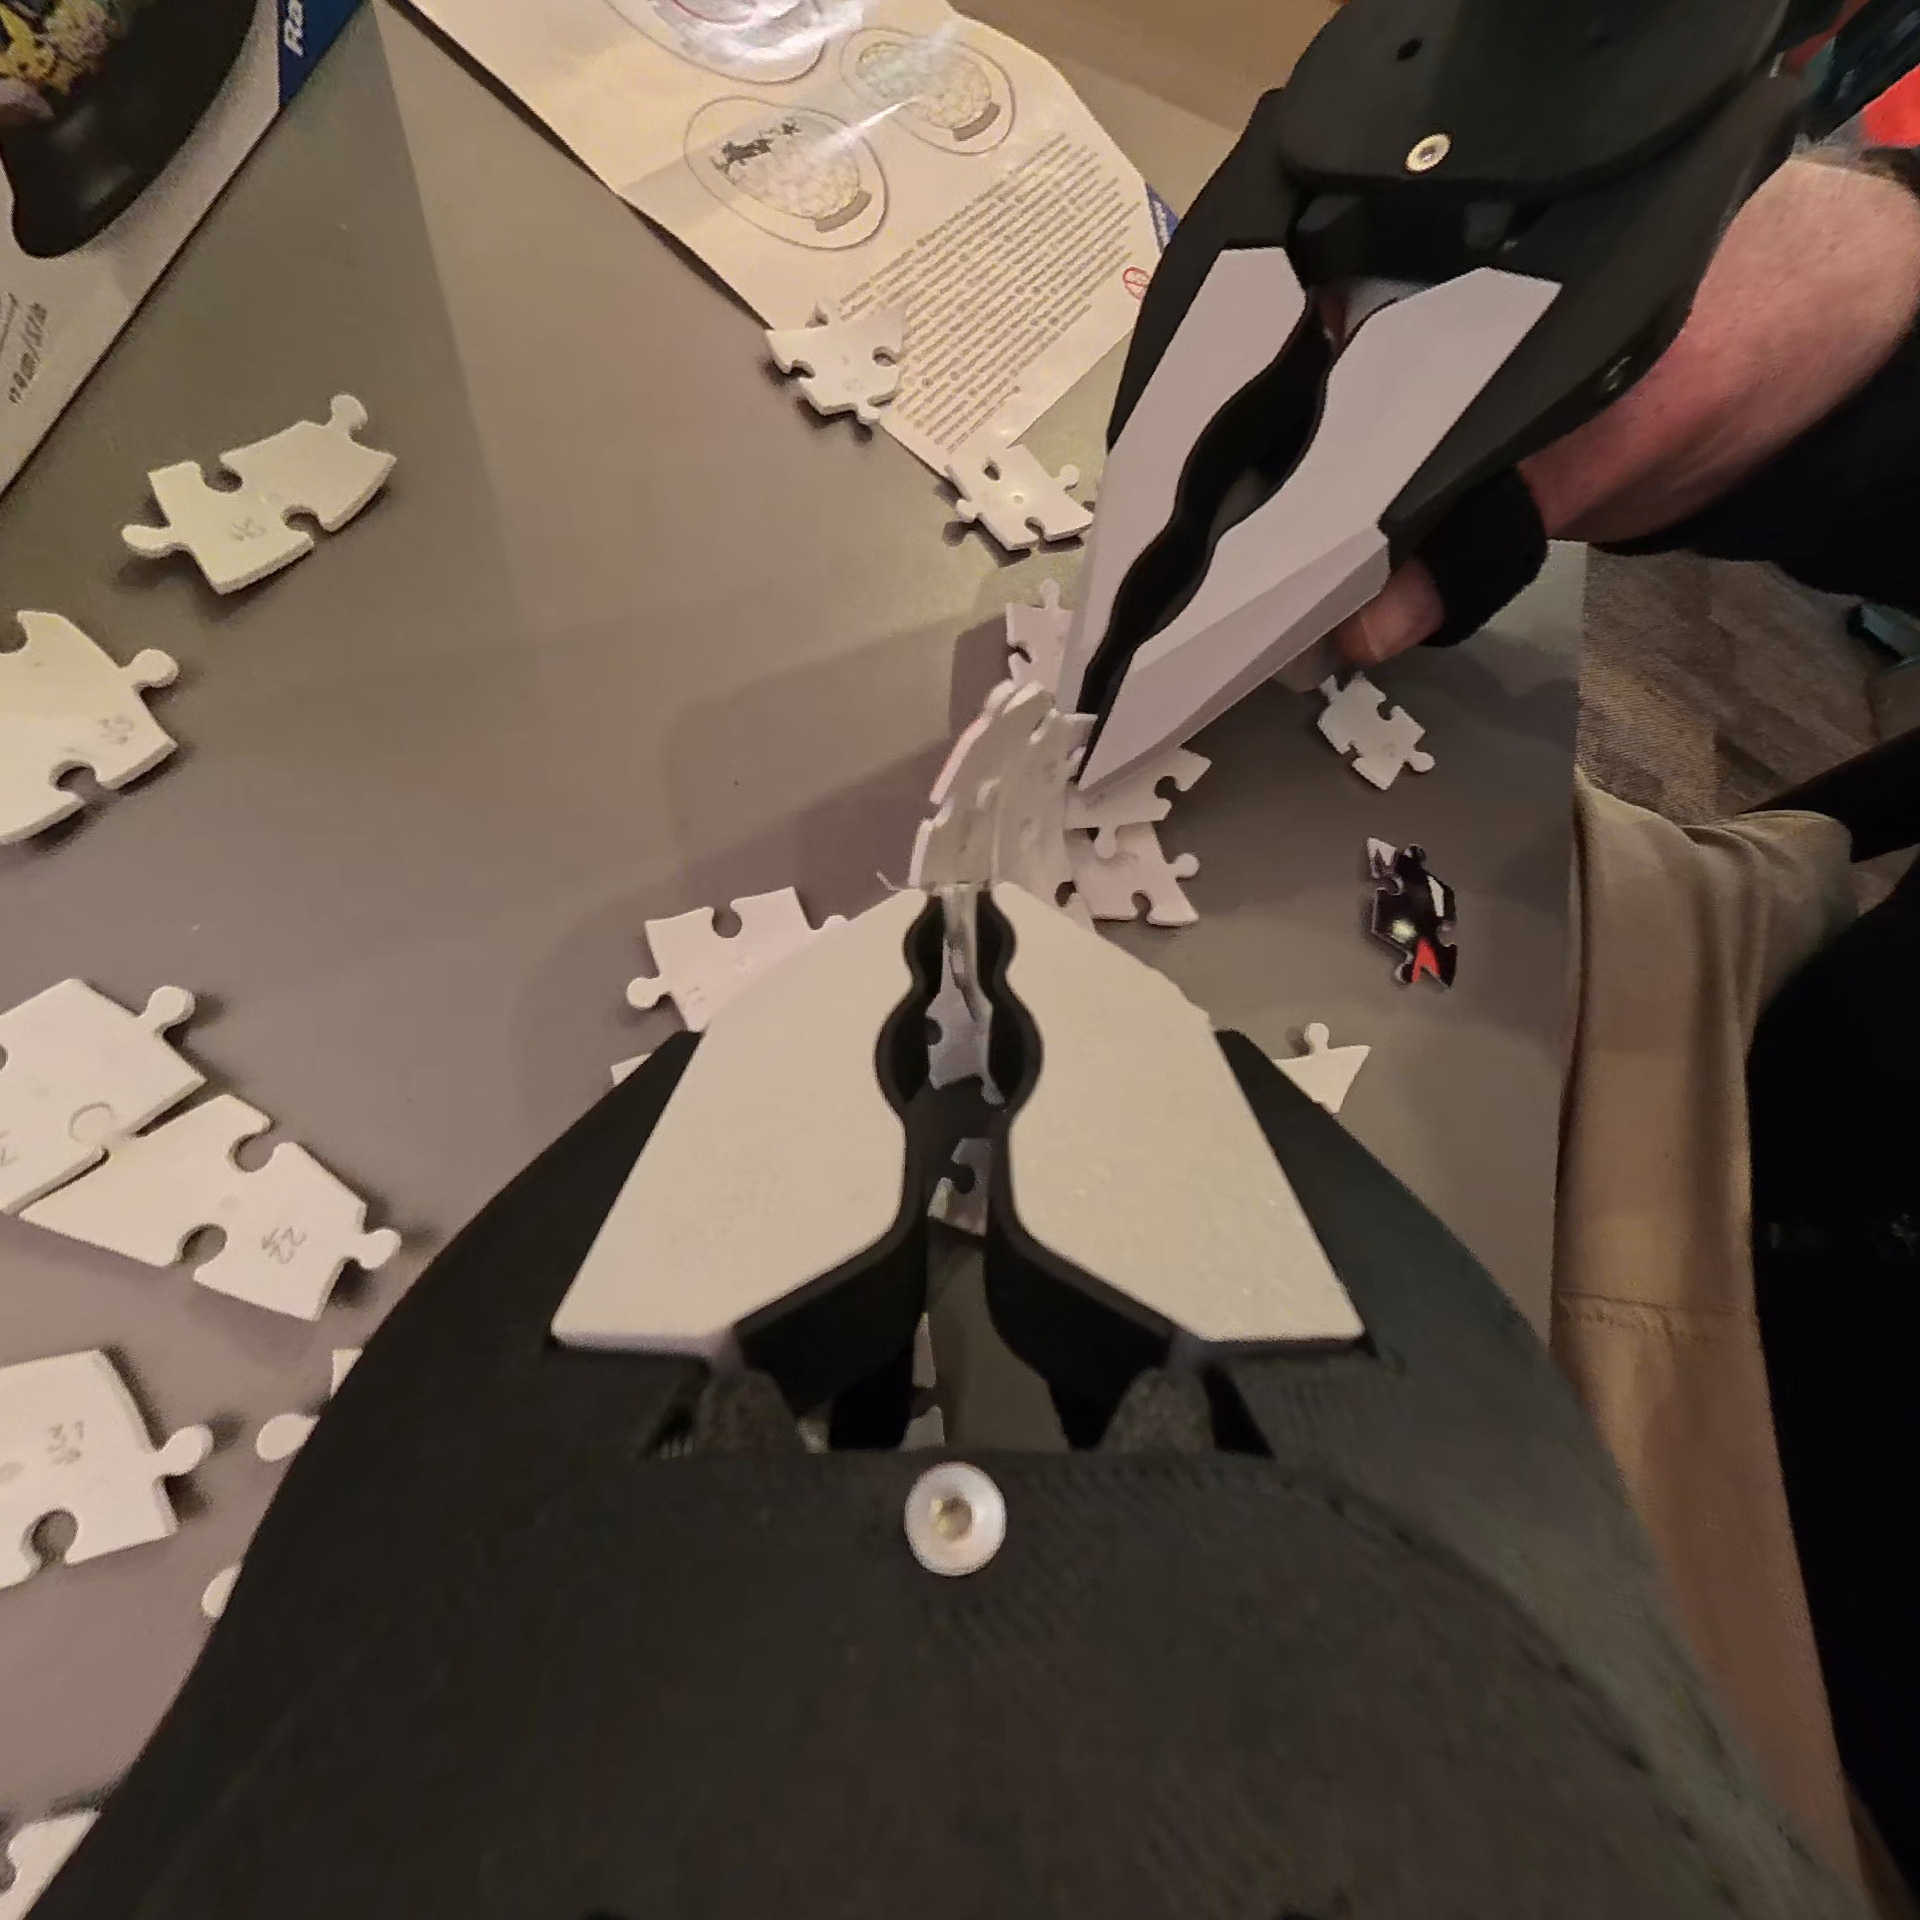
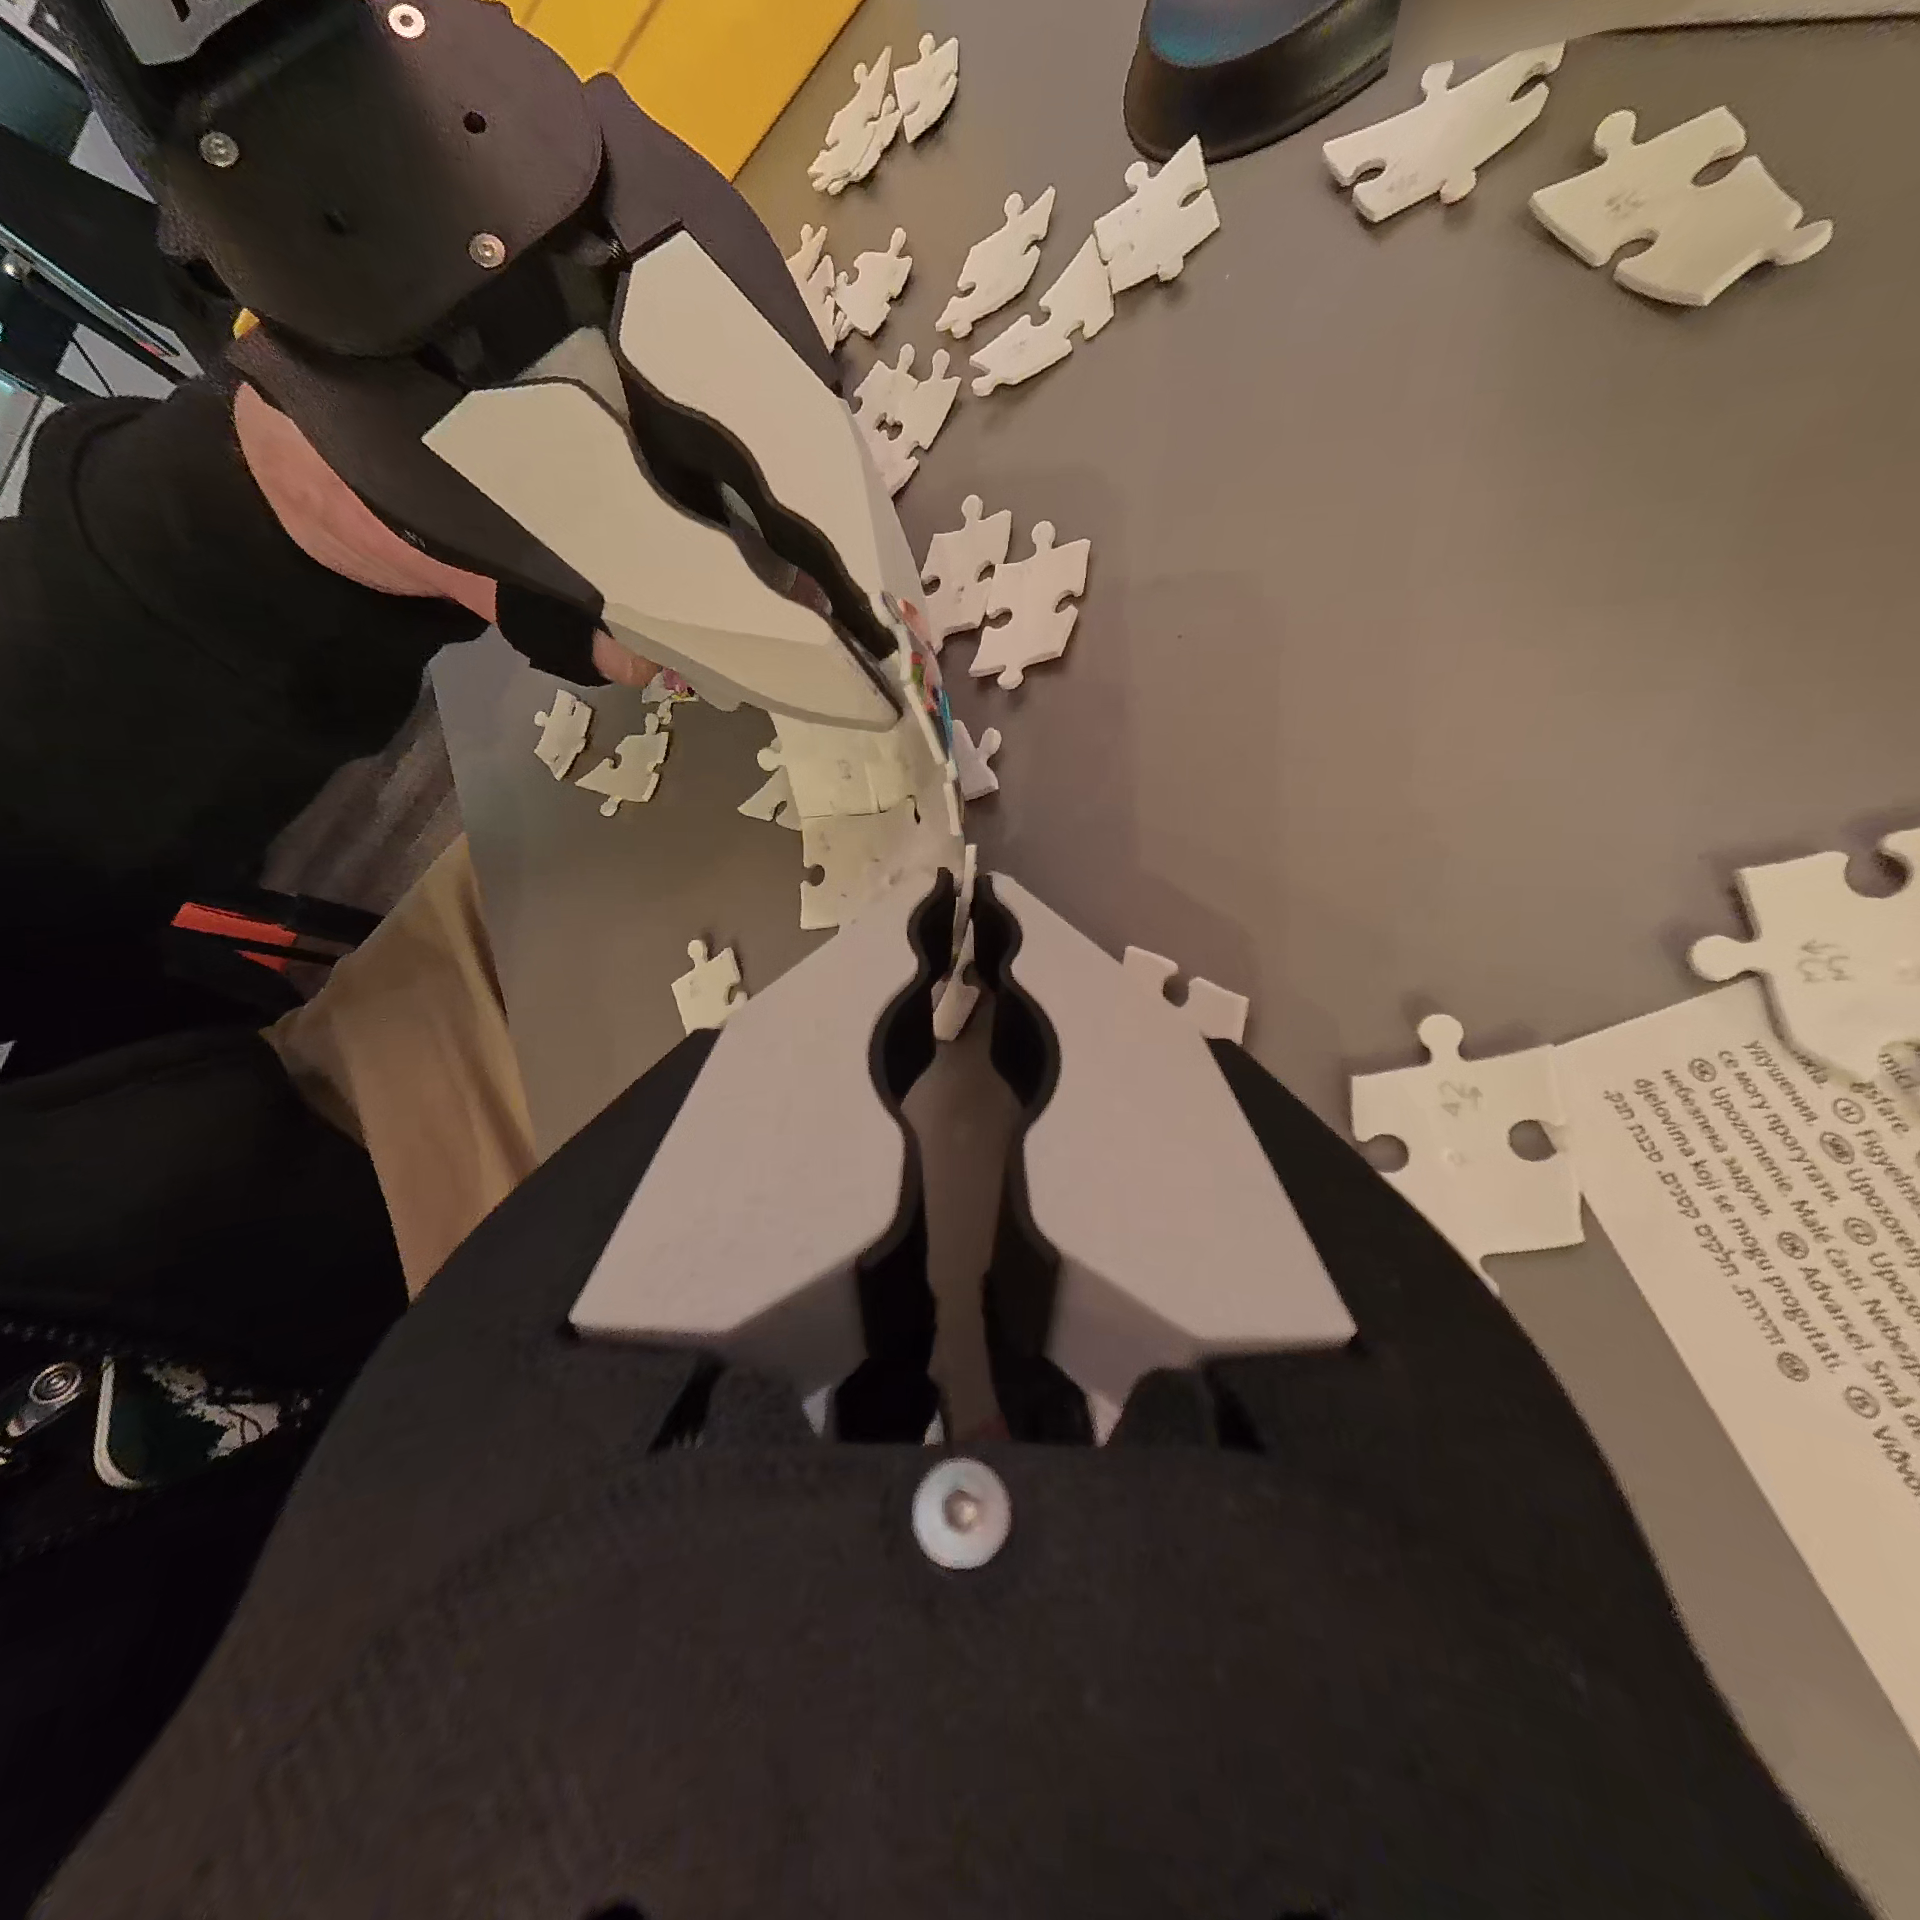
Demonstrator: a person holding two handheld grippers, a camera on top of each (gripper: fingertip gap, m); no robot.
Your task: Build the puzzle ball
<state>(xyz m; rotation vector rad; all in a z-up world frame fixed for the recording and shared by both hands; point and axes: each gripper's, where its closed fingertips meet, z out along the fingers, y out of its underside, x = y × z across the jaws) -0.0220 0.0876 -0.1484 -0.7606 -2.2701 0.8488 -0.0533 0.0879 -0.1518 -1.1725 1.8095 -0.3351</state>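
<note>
A small curved assembly of joined puzzle pieces [image 1: 987, 805] is held up off the grey table, white backs showing. My left gripper [image 1: 961, 899] is shut on its near edge. My right gripper [image 1: 1086, 774] comes in from the upper right and is shut on its far edge. In the right wrist view the same assembly [image 2: 873, 821] spans between my right gripper [image 2: 966, 883] at the bottom and my left gripper [image 2: 888, 696] coming from the upper left; a strip of coloured print shows at the left gripper's tips. Several loose white pieces [image 1: 260, 509] lie around.
One printed piece [image 1: 1413, 925] lies face up near the table's right edge. An instruction sheet [image 1: 914, 208] and the puzzle box [image 1: 104, 156] lie at the back. A black stand [image 2: 1247, 73] sits far off. The person's legs [image 1: 1683, 1143] are beside the table edge. One gripper's finger ends stand about 4 cm off the other's.
</note>
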